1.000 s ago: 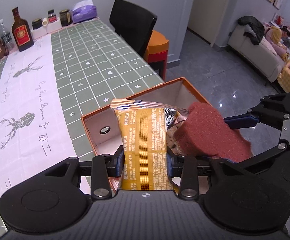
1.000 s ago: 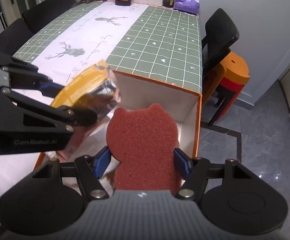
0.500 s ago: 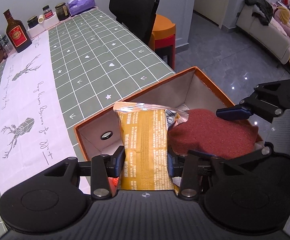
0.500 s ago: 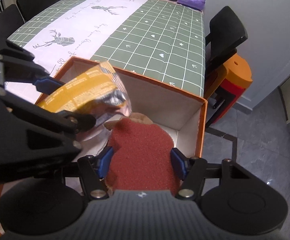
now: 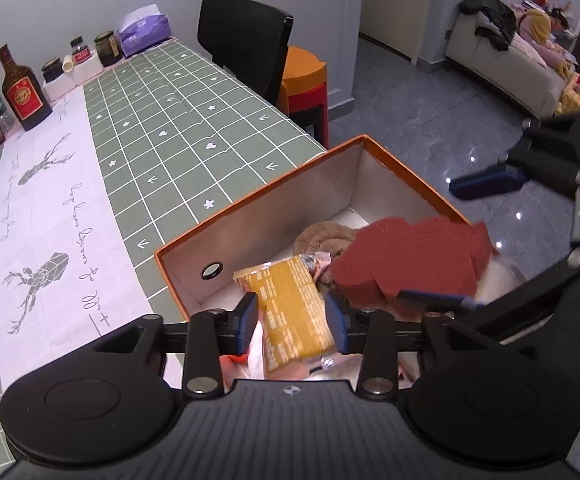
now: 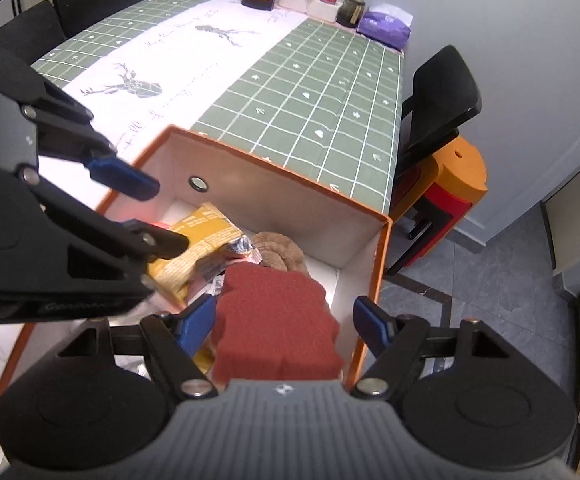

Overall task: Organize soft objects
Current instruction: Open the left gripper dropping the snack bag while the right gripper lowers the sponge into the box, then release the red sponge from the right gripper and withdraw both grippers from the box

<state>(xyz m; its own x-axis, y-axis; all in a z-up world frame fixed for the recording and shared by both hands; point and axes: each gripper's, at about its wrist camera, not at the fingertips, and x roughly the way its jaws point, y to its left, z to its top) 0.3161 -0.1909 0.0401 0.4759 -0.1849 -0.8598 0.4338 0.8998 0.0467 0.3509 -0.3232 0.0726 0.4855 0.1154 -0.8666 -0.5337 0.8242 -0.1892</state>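
Observation:
An orange box [image 5: 394, 156] with white inner walls stands at the table's near corner; it also shows in the right wrist view [image 6: 273, 164]. My left gripper [image 5: 293, 318] is open over it, and a yellow snack packet [image 5: 292, 312] lies loose between its jaws, dropping into the box [image 6: 193, 256]. My right gripper [image 6: 283, 322] is open, and the dark red bear-shaped sponge [image 6: 275, 320] lies free between its jaws on the box's contents [image 5: 410, 266]. A brown plush toy [image 5: 324, 236] sits deeper in the box.
The green checked tablecloth [image 5: 177, 128] with a white runner stretches ahead. A liquor bottle [image 5: 23, 92], jars and a purple tissue pack [image 5: 141, 30] stand at the far end. A black chair [image 5: 245, 52] and an orange stool [image 5: 304, 80] stand beside the table.
Both grippers have opened over the box. The yellow packet and the red sponge have left the jaws and sunk down into the box.

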